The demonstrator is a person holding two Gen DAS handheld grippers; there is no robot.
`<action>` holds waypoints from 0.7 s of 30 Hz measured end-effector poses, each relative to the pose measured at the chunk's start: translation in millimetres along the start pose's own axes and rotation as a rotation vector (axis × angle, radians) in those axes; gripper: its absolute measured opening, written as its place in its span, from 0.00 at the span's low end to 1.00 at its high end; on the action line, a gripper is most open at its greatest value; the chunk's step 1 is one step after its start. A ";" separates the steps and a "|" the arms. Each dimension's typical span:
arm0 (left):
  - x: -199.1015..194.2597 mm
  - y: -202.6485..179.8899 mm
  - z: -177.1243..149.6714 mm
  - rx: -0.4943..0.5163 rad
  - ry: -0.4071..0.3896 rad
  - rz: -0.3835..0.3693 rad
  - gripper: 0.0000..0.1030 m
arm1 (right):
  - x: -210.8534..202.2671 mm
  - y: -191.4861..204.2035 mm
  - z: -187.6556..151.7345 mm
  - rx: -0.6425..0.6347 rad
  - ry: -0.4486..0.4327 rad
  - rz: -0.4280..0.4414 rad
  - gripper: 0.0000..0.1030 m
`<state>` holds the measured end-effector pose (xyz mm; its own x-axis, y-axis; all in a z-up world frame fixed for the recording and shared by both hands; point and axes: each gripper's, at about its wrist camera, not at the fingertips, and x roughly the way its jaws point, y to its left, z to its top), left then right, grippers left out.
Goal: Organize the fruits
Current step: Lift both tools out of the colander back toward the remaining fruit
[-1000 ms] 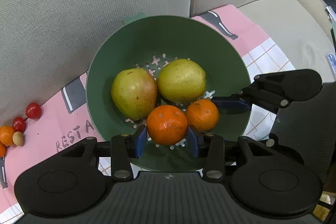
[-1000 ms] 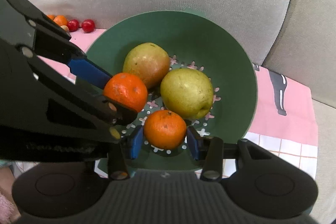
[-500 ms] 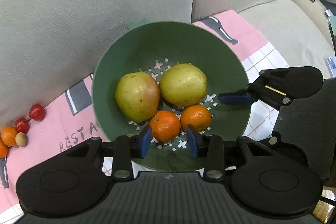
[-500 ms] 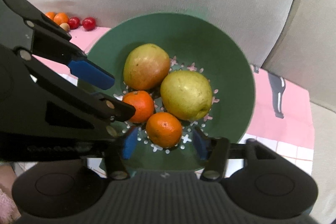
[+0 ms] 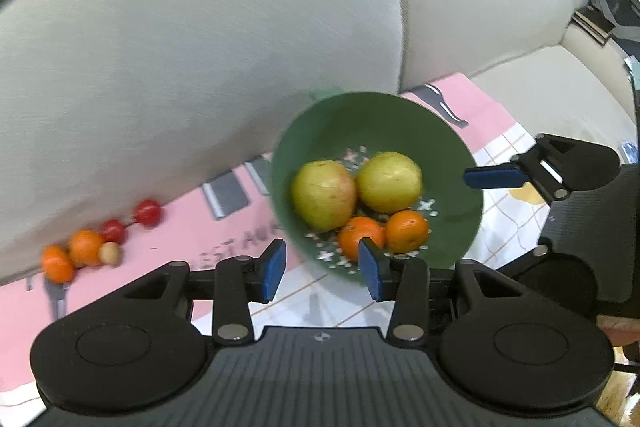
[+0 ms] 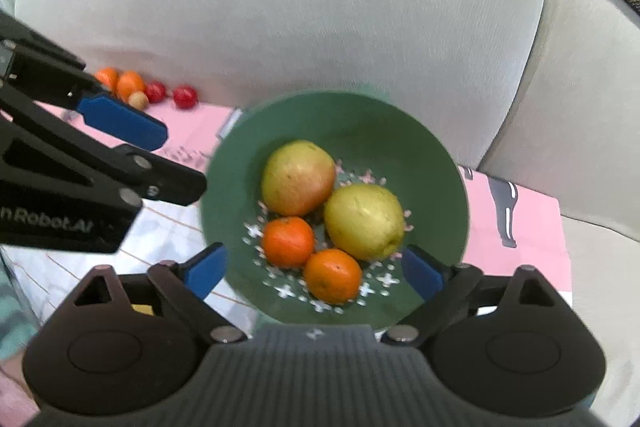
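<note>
Both claws, L (image 5: 322,269) & R (image 6: 316,271), opening w/ nothing between them, hang above the green bowl (image 6: 432,155) now holding pears and oranges, while loose fruit (image 5: 86,247) waits at 9 o'clock, likely next.

Both tangerines (image 6: 288,242) (image 6: 333,275) released into green colander (image 6: 432,163). Right gripper (image 6: 316,273) jaws opening, nothing between them. Left gripper (image 5: 322,269) jaws opening, empty; both grippers pulled up and back.
</note>
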<state>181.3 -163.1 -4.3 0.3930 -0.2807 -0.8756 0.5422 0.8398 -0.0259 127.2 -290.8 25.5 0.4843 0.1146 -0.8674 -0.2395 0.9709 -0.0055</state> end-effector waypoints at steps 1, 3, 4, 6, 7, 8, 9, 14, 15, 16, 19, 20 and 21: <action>-5.8 3.7 -2.3 -0.006 -0.012 0.010 0.49 | -3.1 2.5 0.8 0.011 -0.009 0.011 0.90; -17.7 12.9 -7.8 -0.022 -0.037 0.033 0.49 | -9.0 9.4 2.1 0.032 -0.025 0.029 0.90; -22.4 17.3 -9.9 -0.028 -0.046 0.043 0.49 | -11.1 12.9 2.9 0.040 -0.032 0.035 0.90; -33.2 26.7 -15.4 -0.042 -0.070 0.066 0.49 | -15.3 21.1 5.4 0.051 -0.046 0.049 0.90; -38.7 31.7 -18.4 -0.050 -0.082 0.078 0.50 | -18.8 27.0 6.9 0.054 -0.055 0.054 0.90; -45.0 37.5 -21.9 -0.063 -0.096 0.092 0.50 | -21.4 32.2 8.1 0.057 -0.066 0.059 0.90; -50.2 43.4 -25.6 -0.075 -0.107 0.100 0.50 | -24.3 37.8 9.7 0.060 -0.081 0.063 0.90; -75.1 76.6 -45.1 -0.172 -0.165 0.138 0.51 | -34.0 65.3 16.4 0.058 -0.137 0.075 0.90; -78.2 82.6 -48.5 -0.186 -0.172 0.145 0.52 | -35.0 71.0 17.4 0.054 -0.146 0.077 0.90; -81.3 88.8 -52.8 -0.201 -0.180 0.156 0.53 | -36.0 77.0 18.5 0.051 -0.156 0.081 0.90; -89.5 108.2 -65.2 -0.229 -0.203 0.179 0.56 | -36.8 92.4 20.8 0.041 -0.170 0.099 0.91; -92.4 115.3 -69.1 -0.236 -0.210 0.197 0.56 | -36.9 97.5 21.7 0.037 -0.172 0.104 0.91; -95.4 120.2 -73.1 -0.241 -0.216 0.212 0.57 | -37.6 102.9 22.7 0.031 -0.172 0.109 0.91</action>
<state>154.8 -1.4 40.9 0.6387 -0.1585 -0.7529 0.2520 0.9677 0.0100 103.5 -190.4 68.8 0.5941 0.2513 -0.7642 -0.2735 0.9565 0.1019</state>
